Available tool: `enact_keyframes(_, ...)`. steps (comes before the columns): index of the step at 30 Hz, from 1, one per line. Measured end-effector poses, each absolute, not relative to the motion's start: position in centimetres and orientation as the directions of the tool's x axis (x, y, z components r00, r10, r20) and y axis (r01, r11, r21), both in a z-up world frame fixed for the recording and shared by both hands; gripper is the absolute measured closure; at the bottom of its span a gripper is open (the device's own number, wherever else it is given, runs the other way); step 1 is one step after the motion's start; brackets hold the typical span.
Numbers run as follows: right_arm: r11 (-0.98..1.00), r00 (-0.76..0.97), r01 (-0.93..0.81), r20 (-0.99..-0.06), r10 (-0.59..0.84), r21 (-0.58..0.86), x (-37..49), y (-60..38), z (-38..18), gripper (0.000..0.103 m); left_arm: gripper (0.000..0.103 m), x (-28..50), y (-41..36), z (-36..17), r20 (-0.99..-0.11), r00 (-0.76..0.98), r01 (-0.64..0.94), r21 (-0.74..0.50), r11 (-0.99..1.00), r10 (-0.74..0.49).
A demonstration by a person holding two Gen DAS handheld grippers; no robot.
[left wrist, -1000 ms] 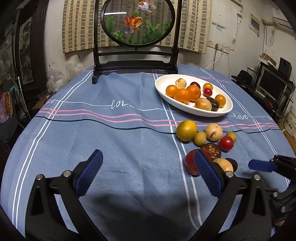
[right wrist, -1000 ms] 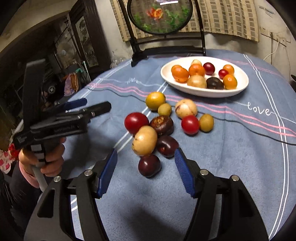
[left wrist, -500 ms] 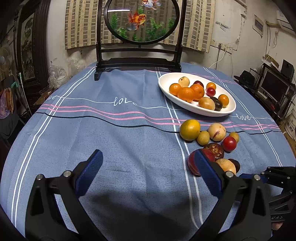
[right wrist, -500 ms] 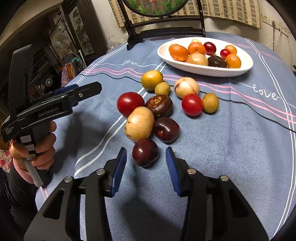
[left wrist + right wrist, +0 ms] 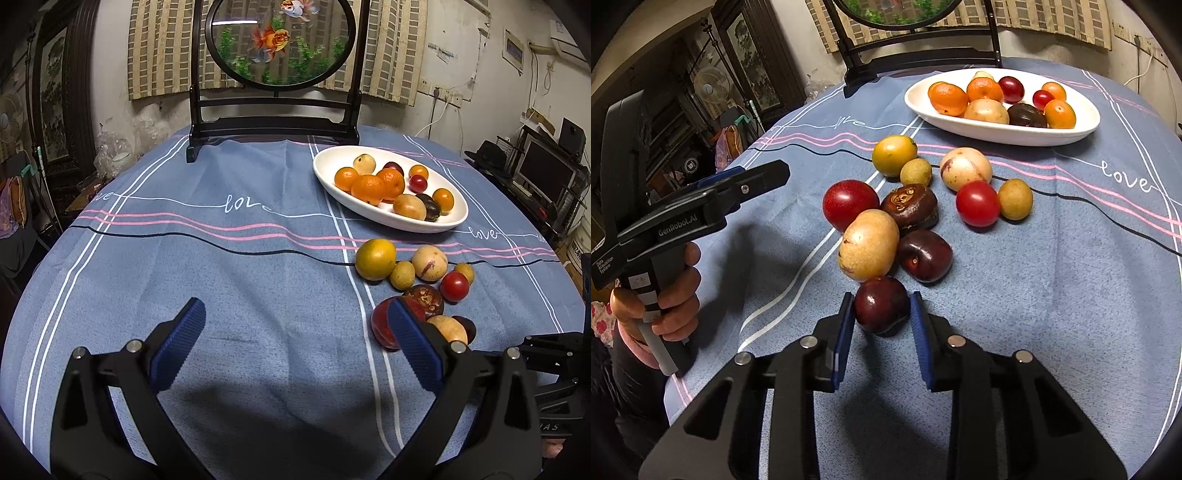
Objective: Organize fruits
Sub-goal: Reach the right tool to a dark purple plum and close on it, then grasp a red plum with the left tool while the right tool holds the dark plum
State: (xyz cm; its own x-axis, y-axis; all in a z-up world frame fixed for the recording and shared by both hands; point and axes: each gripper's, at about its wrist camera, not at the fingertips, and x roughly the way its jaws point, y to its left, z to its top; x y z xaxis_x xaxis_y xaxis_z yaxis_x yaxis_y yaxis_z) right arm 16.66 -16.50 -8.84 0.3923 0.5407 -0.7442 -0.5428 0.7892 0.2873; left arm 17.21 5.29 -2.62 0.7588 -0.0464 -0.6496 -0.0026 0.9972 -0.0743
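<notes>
A white oval plate (image 5: 448, 225) (image 5: 1086, 125) at the back right of the table holds several oranges and other fruits. Loose fruits lie in front of it: a yellow-green one (image 5: 894, 155), a red one (image 5: 849, 199), a tan one (image 5: 868, 243) and several more. My right gripper (image 5: 882, 314) has its blue pads closed against the sides of a dark plum (image 5: 881, 304) that rests on the cloth nearest me. My left gripper (image 5: 295, 343) is open and empty above the cloth, left of the fruit pile; it also shows in the right wrist view (image 5: 701, 206).
A blue striped tablecloth (image 5: 184, 258) covers the round table. A dark wooden stand with a goldfish panel (image 5: 273, 125) stands at the back. Furniture and clutter ring the table.
My right gripper has moved forward and down onto the nearest dark plum and its jaws have narrowed from wide open to touching it. The left gripper has stayed open and barely shifted.
</notes>
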Motion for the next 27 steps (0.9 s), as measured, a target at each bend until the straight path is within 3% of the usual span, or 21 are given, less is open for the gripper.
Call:
enact_keyframes(6, 0.790, 0.444, -0.523, -0.688, 0.573, 0.320, 16.5, -18.4, -7.2, 0.072, 0.006, 17.1, 4.0, -2.8, -0.660, 0.739, 0.107, -0.084, 0.991, -0.135)
enact_keyframes(8, 0.798, 0.460, -0.497, -0.676, 0.576, 0.341, 16.7, -19.2, -6.9, 0.072, 0.016, 16.9, 3.0, -3.0, -0.664, 0.732, 0.150, -0.059, 0.987, -0.151)
enact_keyframes(10, 0.808, 0.470, -0.468, -0.673, 0.572, 0.359, 17.1, -20.0, -6.9, 0.072, 0.038, 16.9, 1.9, -3.4, -0.674, 0.720, 0.194, -0.036, 0.980, -0.167)
enact_keyframes(13, 0.812, 0.472, -0.453, -0.673, 0.570, 0.369, 17.2, -20.3, -7.0, 0.072, 0.058, 17.7, 1.1, -3.9, -0.702, 0.676, 0.246, -0.068, 0.967, -0.222)
enact_keyframes(19, 0.815, 0.476, -0.456, -0.675, 0.564, 0.359, 16.9, -20.2, -6.9, 0.072, 0.058, 19.1, 1.2, -4.1, -0.706, 0.616, 0.282, -0.218, 0.934, -0.351)
enact_keyframes(27, 0.817, 0.484, -0.451, -0.670, 0.562, 0.359, 16.9, -20.2, -6.7, 0.072, 0.058, 20.6, 1.7, -5.0, -0.725, 0.573, 0.248, -0.292, 0.924, -0.383)
